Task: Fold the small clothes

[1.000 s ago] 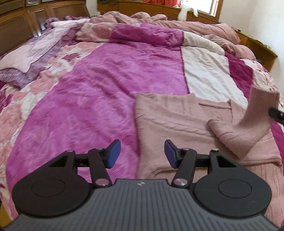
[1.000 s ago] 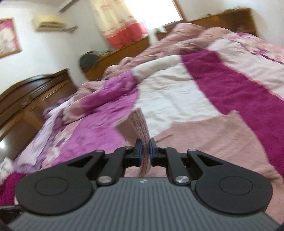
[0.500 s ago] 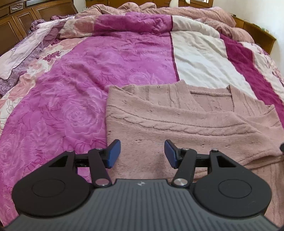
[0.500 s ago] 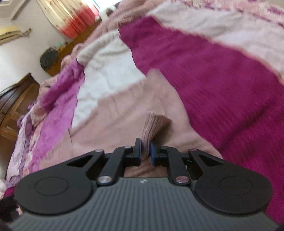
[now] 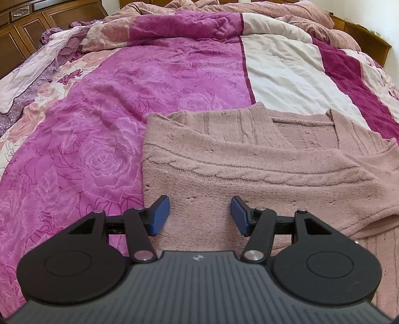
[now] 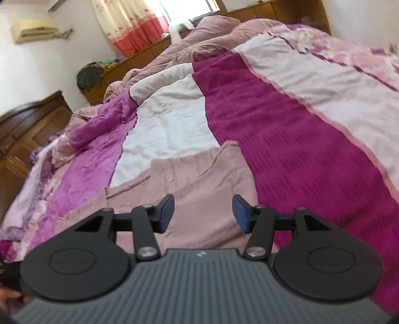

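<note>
A dusty-pink knitted sweater (image 5: 249,159) lies flat on the bed, with one sleeve folded across its body. My left gripper (image 5: 199,215) is open and empty, hovering just above the sweater's near left part. In the right wrist view the same sweater (image 6: 199,179) lies below and ahead. My right gripper (image 6: 202,213) is open and empty over the sweater's near right part, next to its right edge.
The bed is covered by a patchwork quilt (image 5: 124,94) of magenta, white and floral panels. A bunched duvet (image 5: 199,22) lies at the far end. Dark wooden cabinets (image 5: 22,27) stand at the left, and a wooden headboard shelf (image 6: 139,57) under a curtained window.
My right gripper lowered the sleeve it held onto the sweater, then opened and let it go. My left gripper moved closer over the sweater and stayed open.
</note>
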The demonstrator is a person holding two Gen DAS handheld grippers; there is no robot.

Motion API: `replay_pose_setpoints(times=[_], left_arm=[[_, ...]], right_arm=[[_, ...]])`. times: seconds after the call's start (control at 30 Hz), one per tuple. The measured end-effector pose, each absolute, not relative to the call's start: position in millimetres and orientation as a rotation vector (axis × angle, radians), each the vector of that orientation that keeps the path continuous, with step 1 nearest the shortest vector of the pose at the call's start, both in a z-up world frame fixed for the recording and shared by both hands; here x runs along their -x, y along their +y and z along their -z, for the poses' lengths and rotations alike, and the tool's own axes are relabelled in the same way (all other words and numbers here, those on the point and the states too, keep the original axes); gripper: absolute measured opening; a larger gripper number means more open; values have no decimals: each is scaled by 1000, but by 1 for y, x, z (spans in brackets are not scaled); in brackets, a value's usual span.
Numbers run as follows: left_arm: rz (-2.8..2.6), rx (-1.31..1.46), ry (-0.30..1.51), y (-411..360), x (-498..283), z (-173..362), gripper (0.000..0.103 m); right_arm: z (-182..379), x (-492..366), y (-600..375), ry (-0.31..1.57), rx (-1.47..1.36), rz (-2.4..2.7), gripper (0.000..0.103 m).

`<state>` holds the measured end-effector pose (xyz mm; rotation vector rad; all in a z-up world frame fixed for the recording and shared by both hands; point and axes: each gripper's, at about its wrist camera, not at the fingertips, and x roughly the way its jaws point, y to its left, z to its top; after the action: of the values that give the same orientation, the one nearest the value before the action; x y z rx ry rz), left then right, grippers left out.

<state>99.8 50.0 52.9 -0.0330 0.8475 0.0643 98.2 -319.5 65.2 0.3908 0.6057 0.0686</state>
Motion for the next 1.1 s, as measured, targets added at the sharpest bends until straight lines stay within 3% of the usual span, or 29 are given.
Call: replay_pose_setpoints(times=[0.37,0.43,0.5,0.57,0.87,1.1], left_arm=[[-60,29,828,50,-98,-49,64],[-64,23,823,49,-97,-48,65],[-71,18,817,47,-97,-48,65],[-75,19,814,46,-96,-48,65],[-95,32,814,46,-100,-49,66],[-126,-18,795,36,-104,-43,73]], right_arm=[[-32,-136,-305,702,-221,-57,51],[-32,-134,-301,701,-208,-56,41],[-33,-131,-298,694,-188,-61,17],[-38,-126,-294,673,-158,-69,14],[-73,-121,-299,494,-100,-53,12],[-32,-157,-312,609,-117,-63,12]])
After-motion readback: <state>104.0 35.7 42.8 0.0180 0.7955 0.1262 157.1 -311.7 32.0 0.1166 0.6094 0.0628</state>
